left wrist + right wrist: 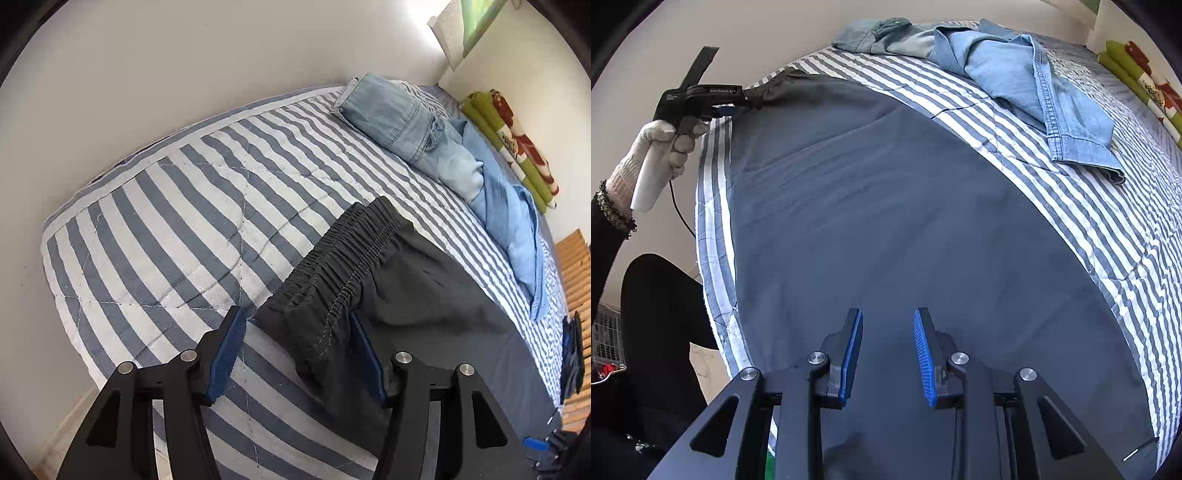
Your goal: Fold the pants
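Dark grey pants (pixel 886 203) lie spread flat on a bed with a blue-and-white striped cover (pixel 166 221). Their elastic waistband (pixel 351 251) is at the cover's near edge in the left wrist view. My left gripper (pixel 297 314) is open and straddles a bunched corner of that waistband; the cloth leans on the right pad (pixel 365 354) while the left pad (pixel 229 354) stands clear of it. In the right wrist view a gloved hand (pixel 661 155) holds the left gripper (pixel 750 101) at the waistband end. My right gripper (pixel 888 312) hovers open over the pants' other end, nothing pinched.
Folded light blue jeans (pixel 391 114) and a loose denim garment (pixel 1015 74) lie along the far side of the bed. A green and red cushion (pixel 517 147) rests against the wall. Wooden slats (pixel 576 266) show past the bed's end. A person's dark-clad leg (pixel 657 314) stands beside the bed.
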A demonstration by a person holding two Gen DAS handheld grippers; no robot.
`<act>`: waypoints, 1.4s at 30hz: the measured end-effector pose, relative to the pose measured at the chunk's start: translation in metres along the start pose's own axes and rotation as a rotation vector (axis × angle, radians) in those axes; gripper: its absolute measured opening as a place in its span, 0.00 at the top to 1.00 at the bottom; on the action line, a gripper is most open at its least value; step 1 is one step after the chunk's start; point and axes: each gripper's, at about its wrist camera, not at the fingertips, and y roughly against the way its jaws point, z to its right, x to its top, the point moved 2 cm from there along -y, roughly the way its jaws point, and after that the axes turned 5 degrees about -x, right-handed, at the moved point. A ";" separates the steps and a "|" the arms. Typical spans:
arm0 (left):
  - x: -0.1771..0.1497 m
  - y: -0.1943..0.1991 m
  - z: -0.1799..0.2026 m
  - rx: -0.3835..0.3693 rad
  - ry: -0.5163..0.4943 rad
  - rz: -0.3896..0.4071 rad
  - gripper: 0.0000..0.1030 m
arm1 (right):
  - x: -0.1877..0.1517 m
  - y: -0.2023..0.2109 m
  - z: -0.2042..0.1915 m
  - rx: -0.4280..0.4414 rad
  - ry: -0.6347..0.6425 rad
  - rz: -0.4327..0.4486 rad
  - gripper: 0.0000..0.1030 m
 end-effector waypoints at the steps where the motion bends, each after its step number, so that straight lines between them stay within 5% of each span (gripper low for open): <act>1: 0.000 -0.001 -0.001 -0.011 0.008 0.001 0.41 | -0.001 0.000 0.000 0.000 0.001 0.000 0.75; 2: 0.000 -0.002 -0.001 -0.008 0.001 0.004 0.42 | -0.001 -0.001 0.000 0.000 0.001 -0.002 0.75; 4: 0.001 -0.006 0.008 0.043 -0.045 -0.019 0.62 | 0.000 -0.004 0.001 -0.001 -0.003 -0.007 0.75; 8: 0.004 -0.001 0.022 0.026 -0.072 -0.035 0.82 | 0.001 -0.005 0.000 0.001 -0.013 -0.006 0.75; 13: 0.003 0.000 0.029 0.058 -0.102 -0.020 0.80 | 0.000 -0.004 -0.005 0.001 0.003 -0.002 0.75; 15: 0.003 -0.001 0.020 0.043 -0.061 -0.013 0.71 | 0.000 -0.005 -0.004 0.000 0.006 -0.004 0.75; 18: 0.001 0.001 0.005 0.001 -0.001 -0.013 0.41 | -0.002 -0.005 -0.002 0.005 -0.003 -0.006 0.75; 20: -0.003 0.003 -0.004 -0.051 0.032 -0.005 0.38 | -0.004 -0.004 -0.001 0.003 -0.002 -0.008 0.75; 23: -0.006 0.001 -0.005 -0.086 0.041 0.029 0.40 | -0.006 -0.006 0.001 0.005 -0.007 -0.012 0.75; 25: -0.002 -0.004 -0.002 -0.072 0.046 0.036 0.64 | -0.005 -0.009 0.001 0.004 -0.011 -0.015 0.75; 28: 0.004 -0.010 0.002 -0.084 0.055 0.029 0.82 | -0.005 -0.011 0.000 0.013 -0.022 -0.017 0.75; 37: 0.008 0.027 0.021 -0.096 0.029 0.111 0.87 | 0.009 -0.007 0.013 -0.003 -0.087 0.025 0.75; 42: 0.010 0.062 0.057 -0.150 -0.035 0.155 0.88 | 0.010 -0.031 0.025 -0.084 -0.100 -0.009 0.74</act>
